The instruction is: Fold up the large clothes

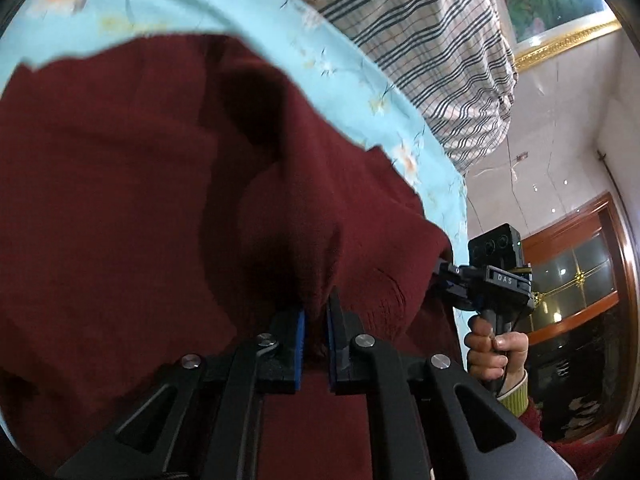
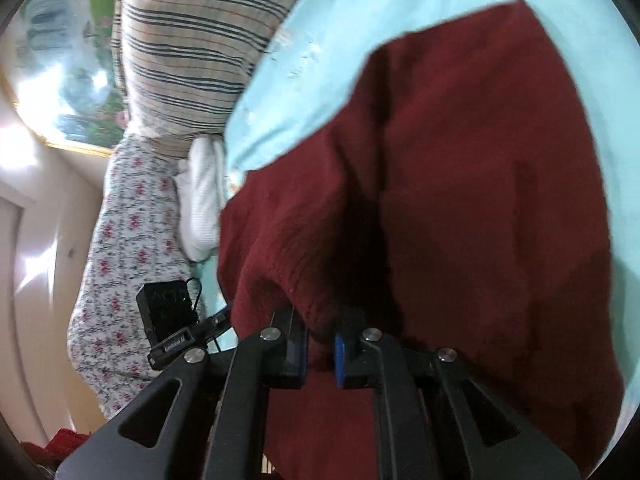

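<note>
Evidently both grippers pinch one hem of the dark red garment (image 1: 160,200), which hangs forward from them onto the light blue floral sheet (image 1: 280,40). Left gripper (image 1: 316,320) and right gripper (image 2: 320,344) are each narrowed on a bunch of cloth, side by side. Open sheet lies ahead; the striped pillow (image 1: 420,40) bounds it.

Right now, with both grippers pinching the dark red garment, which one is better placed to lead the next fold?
Neither clearly. The left gripper and right gripper both have their jaws clamped on bunched edges of the dark red garment, lifted over the blue floral sheet. They should probably move together.
</note>
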Demonstrator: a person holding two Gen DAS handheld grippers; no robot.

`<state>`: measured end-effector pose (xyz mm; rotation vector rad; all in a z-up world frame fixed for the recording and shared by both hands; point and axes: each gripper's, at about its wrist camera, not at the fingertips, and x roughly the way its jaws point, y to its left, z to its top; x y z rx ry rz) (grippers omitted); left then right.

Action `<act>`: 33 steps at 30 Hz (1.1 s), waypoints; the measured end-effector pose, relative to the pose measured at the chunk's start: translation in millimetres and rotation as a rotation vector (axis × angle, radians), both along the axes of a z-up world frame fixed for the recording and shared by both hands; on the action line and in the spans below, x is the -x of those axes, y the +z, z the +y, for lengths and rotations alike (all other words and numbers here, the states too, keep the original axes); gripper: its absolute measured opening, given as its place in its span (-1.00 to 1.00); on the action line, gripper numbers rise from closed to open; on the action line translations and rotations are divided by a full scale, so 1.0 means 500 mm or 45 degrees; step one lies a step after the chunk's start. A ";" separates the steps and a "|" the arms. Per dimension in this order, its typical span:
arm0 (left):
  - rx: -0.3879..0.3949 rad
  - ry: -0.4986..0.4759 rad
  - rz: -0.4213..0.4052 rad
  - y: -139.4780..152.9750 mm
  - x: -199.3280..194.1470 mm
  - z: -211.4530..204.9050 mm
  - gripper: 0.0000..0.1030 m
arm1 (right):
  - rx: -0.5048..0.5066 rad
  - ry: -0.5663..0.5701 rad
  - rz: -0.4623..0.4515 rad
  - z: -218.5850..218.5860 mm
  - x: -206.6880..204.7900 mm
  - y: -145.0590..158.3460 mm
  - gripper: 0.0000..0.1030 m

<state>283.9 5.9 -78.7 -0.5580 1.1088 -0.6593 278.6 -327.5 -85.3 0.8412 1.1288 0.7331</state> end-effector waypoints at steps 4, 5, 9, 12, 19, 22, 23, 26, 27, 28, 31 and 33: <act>-0.004 0.030 -0.015 0.003 0.005 0.005 -0.73 | 0.040 -0.033 -0.019 -0.005 0.019 0.003 -0.48; -0.006 0.031 -0.009 0.004 0.003 0.002 -0.76 | 0.054 -0.031 -0.018 -0.001 0.022 0.004 -0.48; -0.009 0.023 -0.036 0.037 0.013 -0.006 -0.83 | -0.018 0.038 -0.028 0.021 0.036 0.020 -0.52; -0.103 0.053 0.006 0.020 0.014 0.005 -0.80 | 0.034 -0.012 -0.049 0.005 0.044 0.031 -0.52; -0.105 0.082 0.025 0.021 0.058 0.053 -0.73 | 0.078 -0.111 -0.055 -0.041 0.085 0.045 -0.40; -0.106 0.063 -0.029 0.048 0.065 0.035 -0.60 | 0.044 -0.103 -0.114 -0.035 0.103 0.071 0.06; -0.115 0.061 -0.047 0.054 0.065 0.030 -0.41 | 0.043 -0.109 -0.138 -0.026 0.106 0.080 0.11; -0.184 0.088 -0.070 0.055 0.049 0.011 -0.06 | 0.037 -0.089 -0.127 0.010 0.097 0.077 0.12; -0.180 0.091 -0.066 0.050 0.043 0.008 -0.06 | 0.032 -0.077 -0.111 0.018 0.092 0.071 0.12; -0.165 0.092 -0.060 0.042 0.034 0.004 -0.06 | 0.034 -0.065 -0.089 0.028 0.084 0.060 0.12; -0.159 0.067 -0.051 0.015 0.009 -0.011 -0.74 | 0.061 -0.054 -0.030 0.072 0.062 0.025 -0.06; -0.157 0.048 -0.056 0.010 -0.002 -0.015 -0.87 | 0.040 -0.047 0.001 0.090 0.047 0.012 -0.84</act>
